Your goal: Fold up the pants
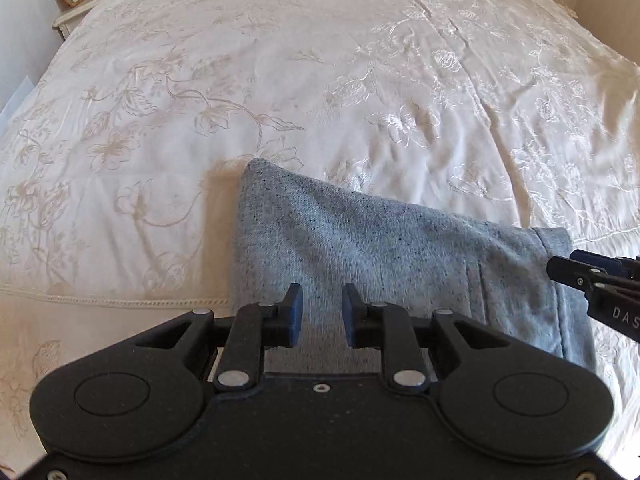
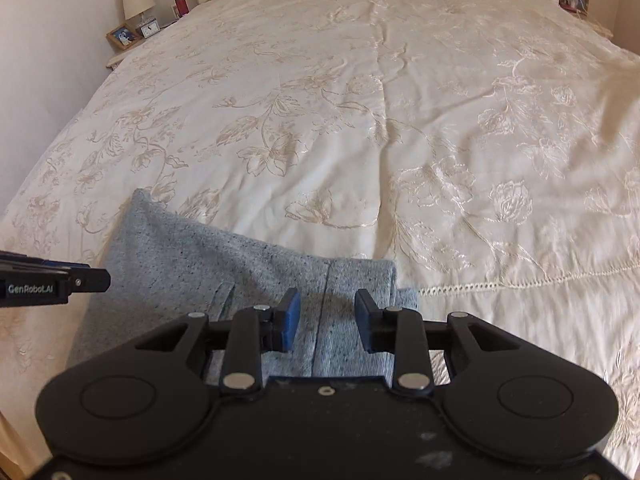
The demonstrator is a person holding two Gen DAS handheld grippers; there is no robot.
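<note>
Lying folded into a compact grey block, the pants (image 1: 360, 248) rest on the bed (image 1: 280, 80) at its 6 o'clock edge. Left hand-held gripper (image 1: 322, 312) and right hand-held gripper (image 2: 327, 320) hover over them, jaws apart and empty. Folding appears nearly complete.

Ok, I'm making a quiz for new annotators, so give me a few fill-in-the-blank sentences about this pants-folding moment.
1. The folded pants are ____ in colour.
2. They lie on a cream bedspread embroidered with ____ patterns.
3. The left gripper has its jaws ____, with nothing between them.
4. In the right wrist view, the right gripper hovers over the pants and holds ____.

Missing words: grey; floral; open; nothing
</note>
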